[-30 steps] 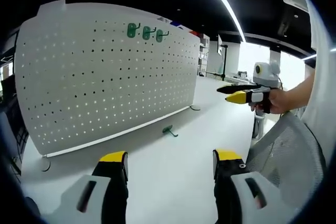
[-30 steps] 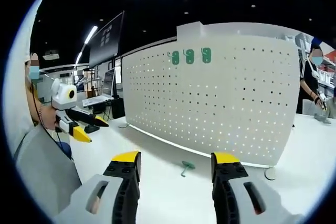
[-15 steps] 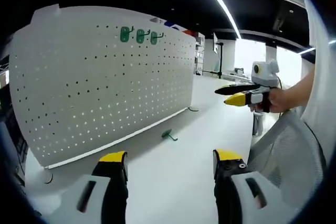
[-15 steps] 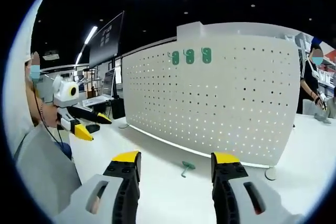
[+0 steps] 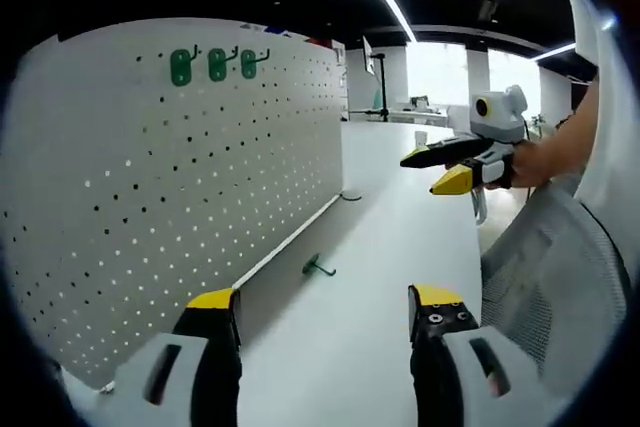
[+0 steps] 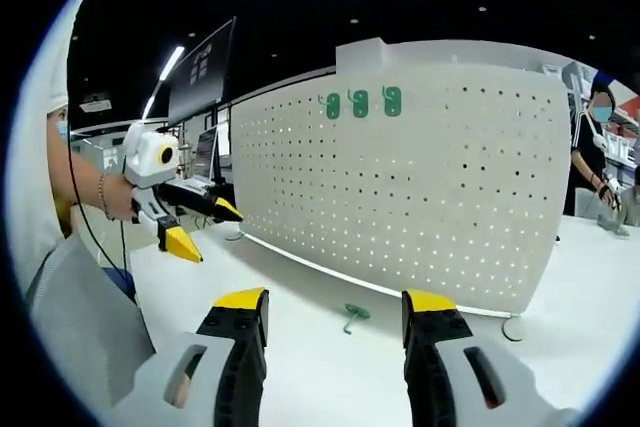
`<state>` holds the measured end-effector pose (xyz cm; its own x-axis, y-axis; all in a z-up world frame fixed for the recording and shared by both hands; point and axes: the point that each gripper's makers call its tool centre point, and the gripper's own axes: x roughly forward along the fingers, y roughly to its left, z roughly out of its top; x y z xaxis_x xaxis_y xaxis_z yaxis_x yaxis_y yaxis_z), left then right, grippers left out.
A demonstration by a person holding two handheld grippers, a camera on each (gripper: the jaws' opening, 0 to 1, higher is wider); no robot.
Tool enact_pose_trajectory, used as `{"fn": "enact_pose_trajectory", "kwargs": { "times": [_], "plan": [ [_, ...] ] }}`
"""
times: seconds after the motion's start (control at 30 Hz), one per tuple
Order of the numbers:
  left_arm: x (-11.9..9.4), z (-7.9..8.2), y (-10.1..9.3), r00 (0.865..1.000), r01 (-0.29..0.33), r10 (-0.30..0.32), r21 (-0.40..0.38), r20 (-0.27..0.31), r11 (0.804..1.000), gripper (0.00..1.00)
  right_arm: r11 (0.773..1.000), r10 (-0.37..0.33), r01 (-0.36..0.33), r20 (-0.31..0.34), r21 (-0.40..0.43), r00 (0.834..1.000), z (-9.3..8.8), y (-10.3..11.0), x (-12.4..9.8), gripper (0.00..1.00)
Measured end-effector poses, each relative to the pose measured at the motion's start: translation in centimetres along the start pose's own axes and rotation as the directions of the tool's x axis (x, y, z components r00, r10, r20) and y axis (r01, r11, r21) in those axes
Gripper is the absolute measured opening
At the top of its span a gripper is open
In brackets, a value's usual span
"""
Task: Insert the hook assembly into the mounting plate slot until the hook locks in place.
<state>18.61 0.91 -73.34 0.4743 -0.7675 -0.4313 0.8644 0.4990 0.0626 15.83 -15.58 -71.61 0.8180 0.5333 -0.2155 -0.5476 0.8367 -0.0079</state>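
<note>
Lying loose: green hook [image 5: 318,267] on table [image 5: 400,237], below pegboard [image 5: 150,187].

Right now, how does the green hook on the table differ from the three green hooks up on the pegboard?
The loose hook lies flat on the white table near the foot of the pegboard; the three mounted hooks hang upright in a row near its top edge. The loose hook is alone and fixed to nothing; the mounted ones sit side by side in the holes. All four are green. Both grippers are open and hold nothing.
</note>
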Motion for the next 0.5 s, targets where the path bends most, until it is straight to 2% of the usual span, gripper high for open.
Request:
{"fn": "enact_pose_trajectory", "kwargs": {
  "times": [0.2,0.5],
  "plan": [
    [1.4,0.4,0.2,0.998,0.048,-0.047,0.037,-0.036,0.998,0.70,1.000,0.001,-0.001,-0.013,-0.001,1.000,-0.3,0.0,0.1,0.51],
    [3.7,1.4,0.8,0.988,0.134,-0.126,0.097,-0.086,0.986,0.71,1.000,-0.002,0.003,-0.041,0.008,0.999,-0.9,0.0,0.1,0.52]
  ]
}}
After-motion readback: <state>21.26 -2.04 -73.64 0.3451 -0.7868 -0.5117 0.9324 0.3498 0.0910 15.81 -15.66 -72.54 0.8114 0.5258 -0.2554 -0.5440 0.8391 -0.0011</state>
